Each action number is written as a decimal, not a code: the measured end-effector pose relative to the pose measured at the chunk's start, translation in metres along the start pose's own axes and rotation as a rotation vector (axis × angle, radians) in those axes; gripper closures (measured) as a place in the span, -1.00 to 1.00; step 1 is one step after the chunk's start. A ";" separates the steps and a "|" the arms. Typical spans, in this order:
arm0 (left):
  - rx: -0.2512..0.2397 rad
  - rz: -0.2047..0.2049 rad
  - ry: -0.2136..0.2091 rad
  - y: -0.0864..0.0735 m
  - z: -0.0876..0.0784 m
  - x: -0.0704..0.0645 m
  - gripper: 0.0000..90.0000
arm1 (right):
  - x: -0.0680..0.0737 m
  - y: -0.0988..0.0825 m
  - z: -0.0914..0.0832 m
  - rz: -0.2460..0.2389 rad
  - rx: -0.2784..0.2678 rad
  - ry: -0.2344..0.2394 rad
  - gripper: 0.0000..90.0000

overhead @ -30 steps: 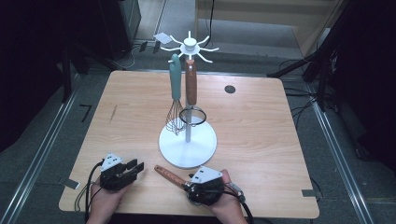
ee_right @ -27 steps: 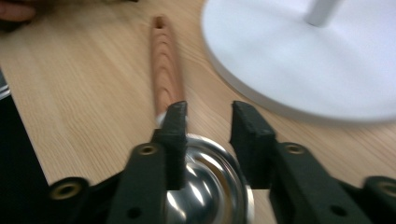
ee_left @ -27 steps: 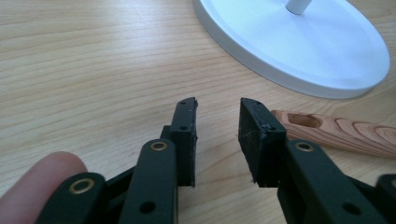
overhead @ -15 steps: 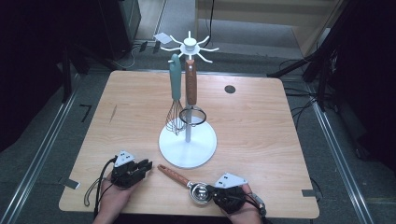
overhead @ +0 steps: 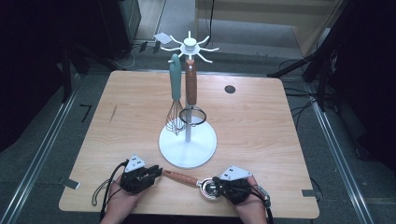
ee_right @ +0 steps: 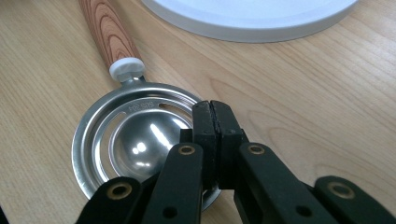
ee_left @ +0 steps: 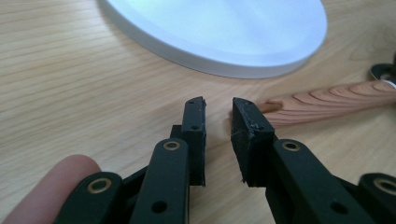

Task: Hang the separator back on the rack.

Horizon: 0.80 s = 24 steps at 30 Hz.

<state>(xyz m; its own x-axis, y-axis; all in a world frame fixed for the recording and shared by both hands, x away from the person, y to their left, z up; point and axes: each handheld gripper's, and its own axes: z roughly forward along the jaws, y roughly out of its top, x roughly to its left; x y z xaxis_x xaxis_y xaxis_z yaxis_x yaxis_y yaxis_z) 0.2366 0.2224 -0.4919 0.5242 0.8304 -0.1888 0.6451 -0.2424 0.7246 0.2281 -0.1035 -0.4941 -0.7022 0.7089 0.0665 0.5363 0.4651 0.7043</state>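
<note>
Grippers sit low at the near edge of the wooden table (overhead: 261, 126) in the high view. The left gripper (overhead: 156, 172) points at the end of a wooden-handled egg separator (overhead: 196, 181) that lies flat on the table just in front of the white stand base (overhead: 187, 144). The right gripper (overhead: 218, 185) hovers at the separator's steel bowl. On the stand hang a teal-handled whisk (overhead: 175, 93) and a wood-handled strainer (overhead: 190, 93).

Left gripper view: the left gripper (ee_left: 218, 109) has just been closing, and its jaws stand a little apart with nothing between them. The tip of the separator's handle (ee_left: 327, 102) lies just beyond the right-hand jaw, near it but not clamped. The stand base (ee_left: 224, 32) is farther off.

Right gripper view: the right gripper (ee_right: 214, 112) has just closed, its pads pressed flat together on nothing. They lie over the rim of the egg separator's bowl (ee_right: 135, 135); whether they touch it I cannot tell.
</note>
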 end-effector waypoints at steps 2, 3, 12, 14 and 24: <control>0.003 0.007 -0.007 0.000 0.001 -0.003 0.69 | -0.002 0.000 0.000 -0.013 0.003 -0.011 1.00; 0.004 0.009 -0.014 -0.001 0.001 -0.004 0.69 | -0.003 0.000 0.000 -0.017 0.004 -0.014 0.98; 0.011 0.024 -0.026 -0.002 0.000 -0.010 0.69 | -0.005 0.016 -0.004 -0.053 0.000 0.055 0.79; 0.011 0.027 -0.028 -0.003 -0.001 -0.010 0.67 | -0.002 0.023 -0.004 -0.097 -0.008 0.101 0.71; 0.016 0.054 -0.060 -0.005 0.001 -0.019 0.66 | 0.021 0.053 0.003 -0.224 0.142 0.164 0.47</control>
<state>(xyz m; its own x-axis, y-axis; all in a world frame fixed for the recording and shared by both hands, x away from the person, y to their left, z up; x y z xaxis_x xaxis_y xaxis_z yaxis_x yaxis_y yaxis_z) 0.2240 0.2075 -0.4927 0.5909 0.7842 -0.1893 0.6232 -0.2947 0.7244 0.2432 -0.0624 -0.4581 -0.8702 0.4910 0.0420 0.4119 0.6779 0.6090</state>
